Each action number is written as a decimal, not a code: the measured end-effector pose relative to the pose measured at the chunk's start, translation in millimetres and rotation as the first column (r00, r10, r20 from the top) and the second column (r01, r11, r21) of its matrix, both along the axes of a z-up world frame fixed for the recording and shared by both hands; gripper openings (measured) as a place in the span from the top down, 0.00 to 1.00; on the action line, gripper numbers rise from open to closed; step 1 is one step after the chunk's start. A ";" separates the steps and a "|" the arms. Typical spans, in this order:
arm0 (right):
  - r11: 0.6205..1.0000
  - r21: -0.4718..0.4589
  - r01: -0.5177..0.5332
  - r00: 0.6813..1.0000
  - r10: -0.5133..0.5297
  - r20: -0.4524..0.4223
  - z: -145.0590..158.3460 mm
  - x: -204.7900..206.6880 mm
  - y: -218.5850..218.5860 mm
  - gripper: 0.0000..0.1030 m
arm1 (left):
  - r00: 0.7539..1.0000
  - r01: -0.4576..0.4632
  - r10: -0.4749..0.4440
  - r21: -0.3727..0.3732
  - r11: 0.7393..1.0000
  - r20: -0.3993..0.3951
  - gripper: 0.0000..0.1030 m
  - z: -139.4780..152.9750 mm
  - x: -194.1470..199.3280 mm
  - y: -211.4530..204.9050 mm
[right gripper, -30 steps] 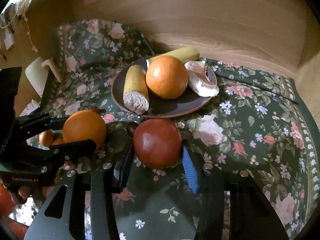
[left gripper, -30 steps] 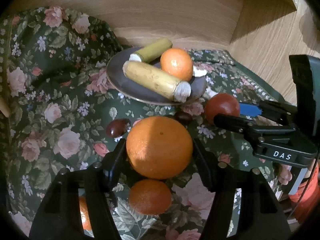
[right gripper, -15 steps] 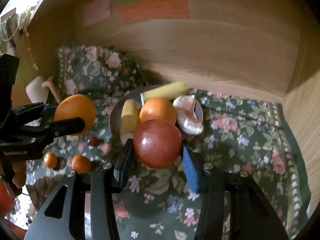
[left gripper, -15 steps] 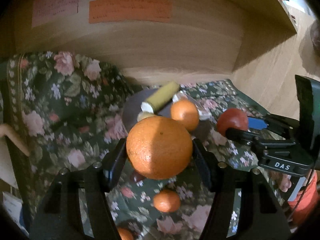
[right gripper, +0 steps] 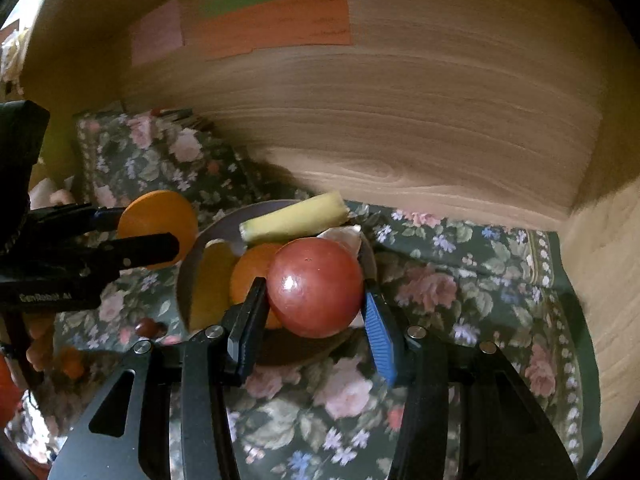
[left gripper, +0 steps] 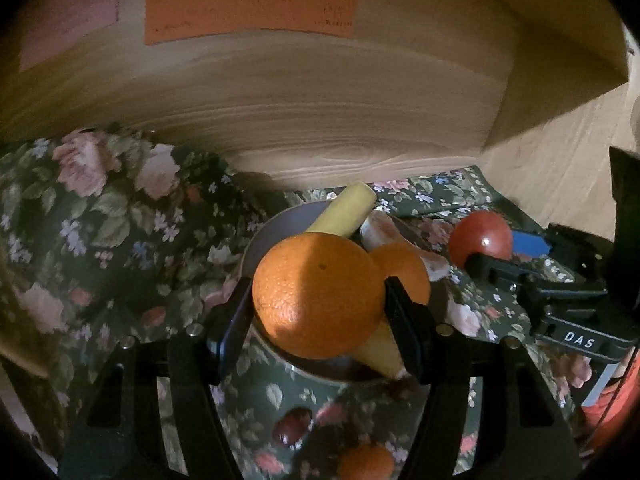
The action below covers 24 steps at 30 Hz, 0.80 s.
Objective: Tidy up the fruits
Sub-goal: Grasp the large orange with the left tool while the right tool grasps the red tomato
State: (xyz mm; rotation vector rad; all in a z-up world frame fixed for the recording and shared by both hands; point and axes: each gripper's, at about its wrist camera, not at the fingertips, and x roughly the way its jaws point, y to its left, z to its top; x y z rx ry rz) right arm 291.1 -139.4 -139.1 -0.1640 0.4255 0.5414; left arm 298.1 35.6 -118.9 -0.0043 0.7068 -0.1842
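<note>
"DAS" on right gripper (left gripper: 486,258)

The orange (left gripper: 318,294) has a dimpled, matt peel; the red fruit (right gripper: 315,287) is smooth and glossy with a bright highlight. A floral woven cloth (right gripper: 460,292) looks soft and matt. The wall (right gripper: 420,120) is grained wood with matt paper notes (right gripper: 276,24). The plate (left gripper: 264,236) looks smooth, the left gripper (left gripper: 318,312) matt black plastic.

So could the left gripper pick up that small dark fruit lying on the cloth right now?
Probably not yet. The left gripper already has its jaws closed on a big orange, so it has no room for the small dark fruit lying on the floral cloth below it.
</note>
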 end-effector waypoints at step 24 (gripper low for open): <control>0.993 -0.089 -0.079 0.994 0.071 -0.088 -1.7 77.1 54.0 0.56 | 0.998 0.053 -0.050 0.064 0.997 -0.048 0.37 -16.6 53.0 -11.1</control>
